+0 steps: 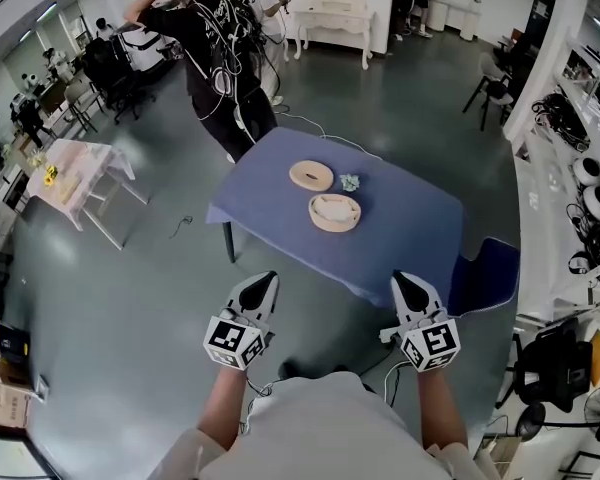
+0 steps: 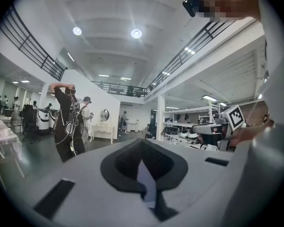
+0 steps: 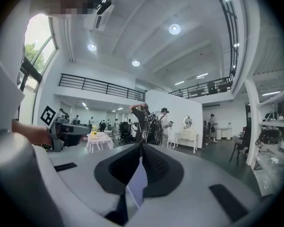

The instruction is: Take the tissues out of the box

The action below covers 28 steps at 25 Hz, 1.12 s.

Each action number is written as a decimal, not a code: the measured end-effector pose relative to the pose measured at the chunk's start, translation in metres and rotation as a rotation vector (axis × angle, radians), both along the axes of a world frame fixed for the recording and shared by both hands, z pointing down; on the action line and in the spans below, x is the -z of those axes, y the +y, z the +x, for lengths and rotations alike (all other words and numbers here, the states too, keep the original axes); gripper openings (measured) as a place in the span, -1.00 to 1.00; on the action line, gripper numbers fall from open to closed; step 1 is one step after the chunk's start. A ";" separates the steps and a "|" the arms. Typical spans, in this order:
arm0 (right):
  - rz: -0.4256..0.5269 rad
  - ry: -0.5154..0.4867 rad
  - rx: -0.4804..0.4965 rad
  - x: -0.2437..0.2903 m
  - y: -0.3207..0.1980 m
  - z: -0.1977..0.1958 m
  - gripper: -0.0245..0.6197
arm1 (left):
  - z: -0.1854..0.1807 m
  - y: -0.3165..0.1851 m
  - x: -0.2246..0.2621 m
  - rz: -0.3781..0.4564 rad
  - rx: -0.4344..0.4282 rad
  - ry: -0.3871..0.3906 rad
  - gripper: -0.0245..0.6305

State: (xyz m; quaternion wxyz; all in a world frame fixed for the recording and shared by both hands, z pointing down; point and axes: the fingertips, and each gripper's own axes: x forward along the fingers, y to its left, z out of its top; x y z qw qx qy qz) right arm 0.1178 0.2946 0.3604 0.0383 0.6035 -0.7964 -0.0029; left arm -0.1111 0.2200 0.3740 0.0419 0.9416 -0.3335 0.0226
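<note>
The left gripper (image 1: 263,283) and right gripper (image 1: 408,286) are both pressed together, holding nothing. The blue table (image 1: 400,223) stands apart from them.

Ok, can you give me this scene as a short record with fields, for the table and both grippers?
table: blue cover, ahead of the person
round box: on table, nearer, open
round lid: on table, behind box
crumpled tissue: on table, right of lid
left gripper: shut, empty, short of the table
right gripper: shut, empty, short of the table
</note>
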 end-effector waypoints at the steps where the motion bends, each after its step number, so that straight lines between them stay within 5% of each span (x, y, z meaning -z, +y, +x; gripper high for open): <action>1: -0.003 -0.003 0.003 -0.001 0.000 0.001 -0.80 | 0.001 0.001 -0.001 -0.002 0.003 -0.002 -0.90; 8: -0.015 -0.041 0.021 -0.008 0.002 0.019 -0.78 | 0.011 0.012 -0.008 -0.017 0.035 -0.011 -0.90; 10: -0.018 -0.045 0.025 -0.009 0.002 0.023 -0.59 | 0.013 0.016 -0.008 -0.014 0.039 -0.012 -0.90; 28: -0.087 -0.077 0.058 -0.037 0.004 0.045 -0.61 | 0.035 0.029 -0.030 -0.057 0.074 -0.028 -0.90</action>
